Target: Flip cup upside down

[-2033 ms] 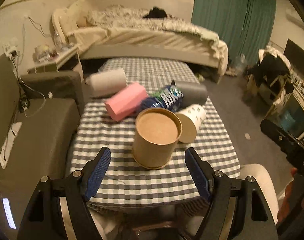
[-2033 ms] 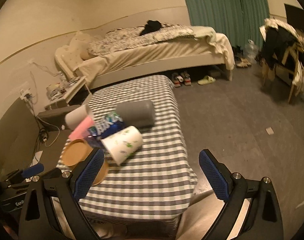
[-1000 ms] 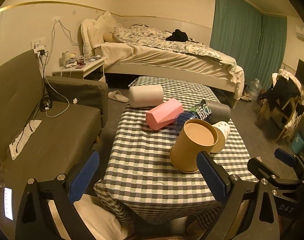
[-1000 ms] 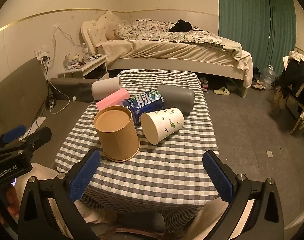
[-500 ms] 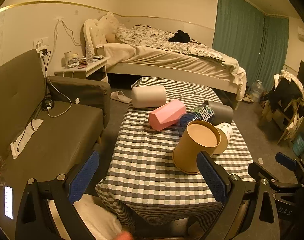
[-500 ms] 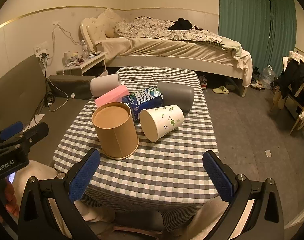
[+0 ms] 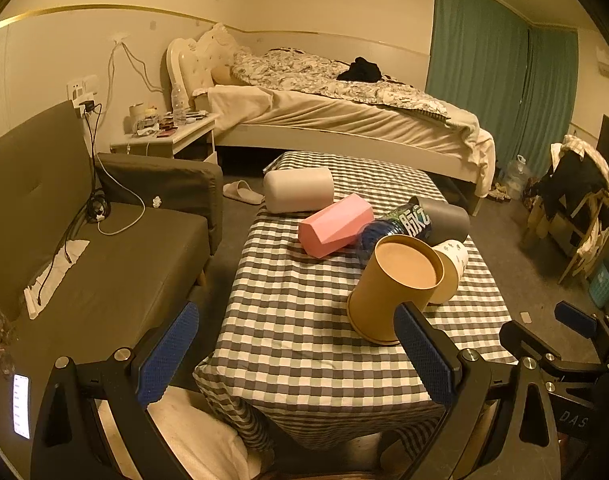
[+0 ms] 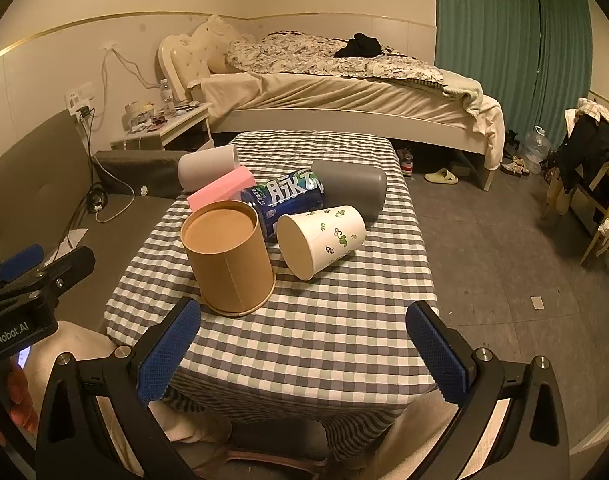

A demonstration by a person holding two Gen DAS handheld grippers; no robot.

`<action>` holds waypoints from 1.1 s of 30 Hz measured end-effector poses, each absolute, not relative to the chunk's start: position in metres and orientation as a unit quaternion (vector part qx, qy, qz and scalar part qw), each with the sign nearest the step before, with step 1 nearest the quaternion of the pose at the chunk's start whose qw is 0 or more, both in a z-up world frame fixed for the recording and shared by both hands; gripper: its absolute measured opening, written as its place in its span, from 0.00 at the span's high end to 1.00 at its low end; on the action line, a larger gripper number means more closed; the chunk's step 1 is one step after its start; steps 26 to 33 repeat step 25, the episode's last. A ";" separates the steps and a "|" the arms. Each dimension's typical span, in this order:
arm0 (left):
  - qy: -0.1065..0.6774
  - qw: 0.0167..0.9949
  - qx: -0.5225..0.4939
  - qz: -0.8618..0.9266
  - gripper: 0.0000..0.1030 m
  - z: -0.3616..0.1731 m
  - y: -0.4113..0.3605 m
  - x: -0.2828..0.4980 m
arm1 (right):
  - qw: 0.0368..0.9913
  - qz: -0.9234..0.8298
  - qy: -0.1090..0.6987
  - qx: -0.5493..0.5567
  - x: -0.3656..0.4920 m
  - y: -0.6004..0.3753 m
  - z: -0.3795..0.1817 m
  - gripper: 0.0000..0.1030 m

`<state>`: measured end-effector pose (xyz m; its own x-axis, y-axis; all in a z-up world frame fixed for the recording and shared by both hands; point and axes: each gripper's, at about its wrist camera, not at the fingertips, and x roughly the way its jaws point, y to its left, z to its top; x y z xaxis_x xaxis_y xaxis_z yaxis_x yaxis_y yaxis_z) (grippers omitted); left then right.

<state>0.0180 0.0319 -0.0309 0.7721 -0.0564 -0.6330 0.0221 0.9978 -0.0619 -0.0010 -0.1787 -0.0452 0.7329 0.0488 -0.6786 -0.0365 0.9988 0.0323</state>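
A brown paper cup stands upside down on the checked table, flat base up; it also shows in the left wrist view. A white leaf-print cup lies on its side beside it, also seen in the left wrist view. My left gripper is open and empty, held back from the table's near left corner. My right gripper is open and empty, in front of the table's near edge.
A blue bottle, pink box, grey cup and white cup lie behind the cups. A sofa is on the left, a bed behind, a chair at right.
Both grippers have pulled back and up from the table. The left gripper opened wider and left the brown cup standing upside down. In the last half second little moved.
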 end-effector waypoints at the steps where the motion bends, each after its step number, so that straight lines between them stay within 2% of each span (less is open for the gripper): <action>1: 0.337 0.941 -0.025 -0.021 0.02 -0.031 0.032 0.018 | 0.931 0.023 0.365 0.009 -0.001 -0.179 -0.045 0.00; 33: 0.333 0.943 -0.015 -0.021 0.02 -0.029 0.032 0.016 | 0.929 0.020 0.369 0.010 -0.002 -0.179 -0.049 0.00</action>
